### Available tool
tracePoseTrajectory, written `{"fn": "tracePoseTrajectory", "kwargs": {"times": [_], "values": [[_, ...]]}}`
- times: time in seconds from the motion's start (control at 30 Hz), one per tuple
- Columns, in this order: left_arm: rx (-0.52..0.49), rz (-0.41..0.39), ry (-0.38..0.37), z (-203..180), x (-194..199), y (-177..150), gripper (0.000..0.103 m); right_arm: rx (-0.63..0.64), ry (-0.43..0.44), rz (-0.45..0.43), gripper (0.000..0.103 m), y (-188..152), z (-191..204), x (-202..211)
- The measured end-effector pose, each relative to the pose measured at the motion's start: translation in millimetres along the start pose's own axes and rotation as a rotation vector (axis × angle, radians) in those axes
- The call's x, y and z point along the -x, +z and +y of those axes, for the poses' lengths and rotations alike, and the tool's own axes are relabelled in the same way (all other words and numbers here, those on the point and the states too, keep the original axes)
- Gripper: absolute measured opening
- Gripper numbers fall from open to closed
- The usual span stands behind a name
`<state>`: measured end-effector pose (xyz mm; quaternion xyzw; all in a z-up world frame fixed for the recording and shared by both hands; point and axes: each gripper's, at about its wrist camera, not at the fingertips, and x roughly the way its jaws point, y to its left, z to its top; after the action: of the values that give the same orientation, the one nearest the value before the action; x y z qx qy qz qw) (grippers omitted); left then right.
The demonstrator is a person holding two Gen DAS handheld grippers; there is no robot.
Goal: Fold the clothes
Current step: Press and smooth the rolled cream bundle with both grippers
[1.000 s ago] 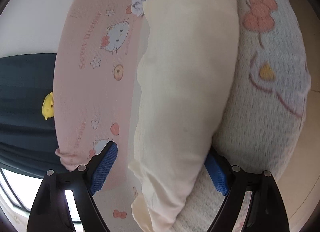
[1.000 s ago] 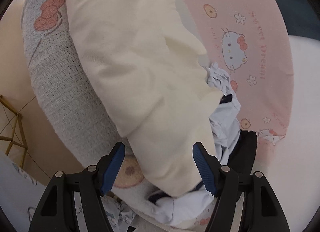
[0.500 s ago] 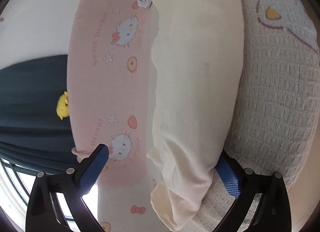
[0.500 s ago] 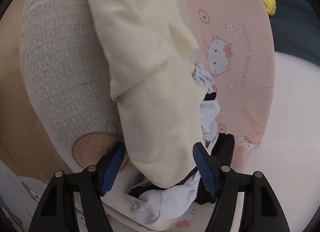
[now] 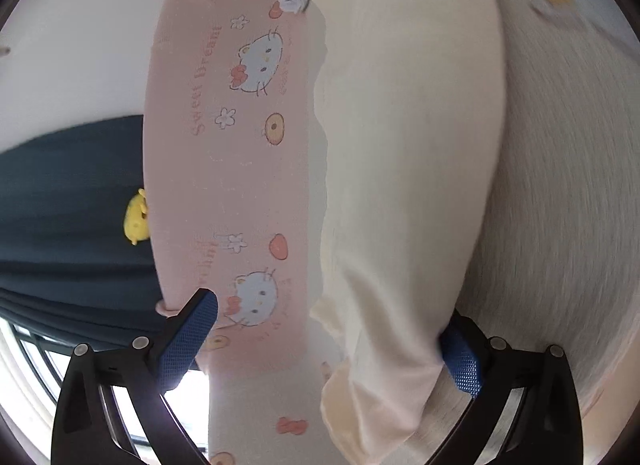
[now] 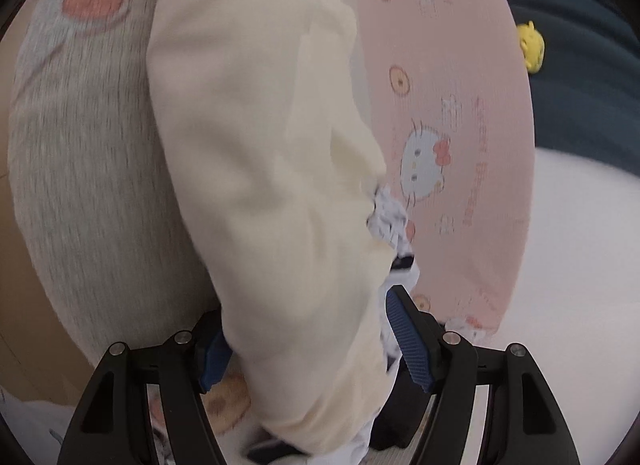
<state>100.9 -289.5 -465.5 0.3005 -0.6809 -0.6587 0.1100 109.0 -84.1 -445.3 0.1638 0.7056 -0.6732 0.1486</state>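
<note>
A folded cream garment (image 5: 400,145) lies as a long band across the bed, between a pink cat-print sheet (image 5: 224,169) and a grey-white waffle blanket (image 5: 560,185). My left gripper (image 5: 324,349) is open at its widest around one end of the band, and its left pad is clear of the cloth. At the other end of the cream garment (image 6: 260,185), my right gripper (image 6: 310,349) straddles it, open. The fabric brushes the left pad, while the right pad shows a gap. A crumpled white and dark garment (image 6: 390,213) pokes out beside and under this end.
A yellow soft toy (image 5: 136,219) sits on dark blue cloth (image 5: 60,185) beyond the pink sheet. White bedding (image 6: 580,245) lies to the right in the right wrist view. Wooden floor (image 6: 24,285) shows past the blanket's edge, and a window (image 5: 32,365) at the lower left.
The left gripper's jaws spread wider and slid along the garment's end. The right gripper sank and rolled closer over its end, so cream cloth now fills more of its gap.
</note>
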Motion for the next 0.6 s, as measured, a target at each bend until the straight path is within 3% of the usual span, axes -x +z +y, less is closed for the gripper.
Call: {"fn": "tracePoseTrajectory", "kwargs": {"times": [0.17, 0.37, 0.6], "values": [[-0.084, -0.015, 0.019, -10, 8, -17, 0.102, -0.009, -0.008, 0.012, 0.070, 0, 1, -2], [-0.052, 0.136, -0.110, -10, -4, -44, 0.102, -0.123, 0.108, 0.039, 0.064, 1, -14, -8], [-0.121, 0.080, -0.104, -15, -4, -43, 0.103, -0.117, 0.094, 0.027, 0.063, -3, -14, -14]]}}
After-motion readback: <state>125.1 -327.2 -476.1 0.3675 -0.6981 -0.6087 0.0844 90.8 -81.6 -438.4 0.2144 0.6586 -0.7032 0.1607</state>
